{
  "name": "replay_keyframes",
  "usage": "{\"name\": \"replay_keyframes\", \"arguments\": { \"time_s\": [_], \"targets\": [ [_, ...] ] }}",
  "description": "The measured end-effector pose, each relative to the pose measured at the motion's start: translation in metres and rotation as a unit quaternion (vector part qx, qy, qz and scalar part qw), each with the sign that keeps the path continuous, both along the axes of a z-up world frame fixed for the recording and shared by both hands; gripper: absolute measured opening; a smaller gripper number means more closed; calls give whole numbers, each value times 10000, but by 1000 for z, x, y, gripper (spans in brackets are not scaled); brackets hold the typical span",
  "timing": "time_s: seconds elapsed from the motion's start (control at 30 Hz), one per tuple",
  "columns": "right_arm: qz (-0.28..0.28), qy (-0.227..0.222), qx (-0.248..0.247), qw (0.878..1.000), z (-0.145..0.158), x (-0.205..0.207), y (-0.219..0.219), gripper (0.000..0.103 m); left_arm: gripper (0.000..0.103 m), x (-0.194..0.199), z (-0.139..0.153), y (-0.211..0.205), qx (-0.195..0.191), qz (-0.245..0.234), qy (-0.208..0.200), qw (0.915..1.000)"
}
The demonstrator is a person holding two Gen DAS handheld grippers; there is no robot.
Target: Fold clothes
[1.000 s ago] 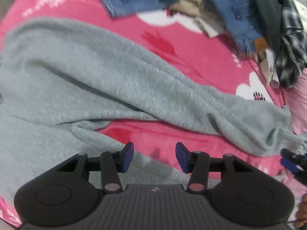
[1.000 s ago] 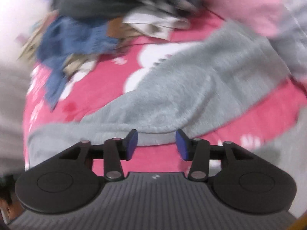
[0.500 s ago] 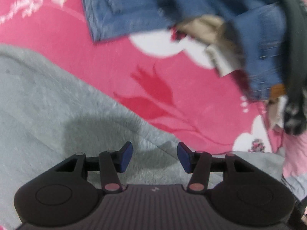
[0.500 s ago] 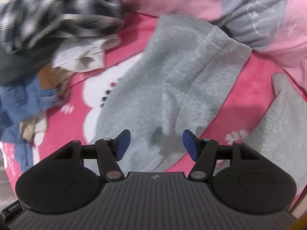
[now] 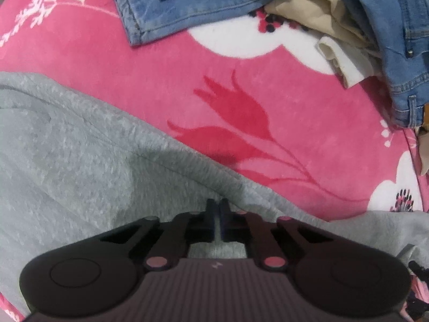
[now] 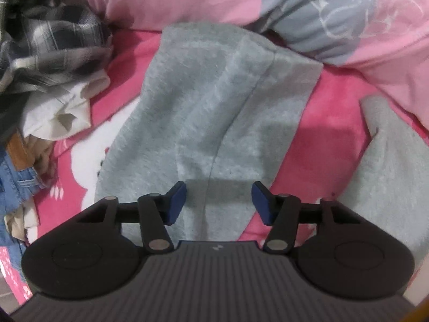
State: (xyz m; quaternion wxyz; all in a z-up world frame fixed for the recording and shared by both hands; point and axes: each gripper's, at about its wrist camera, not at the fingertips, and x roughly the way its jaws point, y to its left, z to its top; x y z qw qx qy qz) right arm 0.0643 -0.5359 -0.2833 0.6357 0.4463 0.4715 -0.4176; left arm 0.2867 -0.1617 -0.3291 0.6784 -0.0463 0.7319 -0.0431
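Observation:
A grey fleece garment (image 5: 80,166) lies spread on a pink flowered blanket (image 5: 268,102). My left gripper (image 5: 216,206) is shut on the garment's upper edge, with the grey cloth pinched between its pads. In the right wrist view a grey leg or sleeve end (image 6: 214,107) of the same garment lies flat. My right gripper (image 6: 218,201) is open just above that cloth, its blue pads (image 6: 177,201) on either side of a crease. Another grey part (image 6: 388,161) lies at the right.
Blue jeans (image 5: 187,2) and beige cloth (image 5: 321,13) are piled at the top of the left wrist view. A plaid shirt (image 6: 45,43) and white cloth (image 6: 59,107) lie at the left of the right wrist view. A pink and grey quilt (image 6: 348,18) is behind.
My left gripper moved forward over the grey garment's upper edge and shut on it. My right gripper swung right and came down over the garment's end, still open.

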Motion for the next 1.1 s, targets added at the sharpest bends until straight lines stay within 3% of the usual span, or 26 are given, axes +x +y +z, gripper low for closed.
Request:
{"name": "replay_keyframes", "arguments": {
  "time_s": [0.17, 0.3, 0.37, 0.4, 0.43, 0.57, 0.73, 0.83, 0.93, 1.1],
  "targets": [
    [560, -53, -64, 9984, 10, 19, 0, 55, 0, -10, 7, -4, 9, -101, -154, 9998],
    [999, 377, -63, 9943, -12, 42, -4, 53, 0, -19, 11, -5, 28, -106, -251, 9996],
    [973, 550, -52, 9937, -27, 38, -8, 42, 0, -23, 15, -2, -1, -84, -350, 9994],
    [870, 542, 3, 9947, -32, 33, -11, 14, 0, -25, 18, 1, -34, -78, -425, 9991],
    [669, 390, 96, 9970, -31, 24, -15, 4, 0, -26, 22, 3, -67, -71, -499, 9987],
    [293, -147, -5, 9995, -12, -8, -18, 3, 0, -26, 40, 18, -250, 22, -857, 9960],
    [-53, -1340, -185, 9908, 31, -32, -17, 3, 0, -22, 70, 41, -577, 347, -1380, 9881],
    [-58, -1934, -401, 9803, 54, -24, -20, 3, 0, -8, 80, 46, -696, 593, -1701, 9812],
    [220, -2220, -652, 9726, 67, 10, -26, 3, 0, 7, 86, 51, -738, 783, -1965, 9746],
    [590, -2490, -837, 9631, 63, 80, -40, 3, 0, 30, 85, 56, -865, 903, -2127, 9691]
  ]
}}
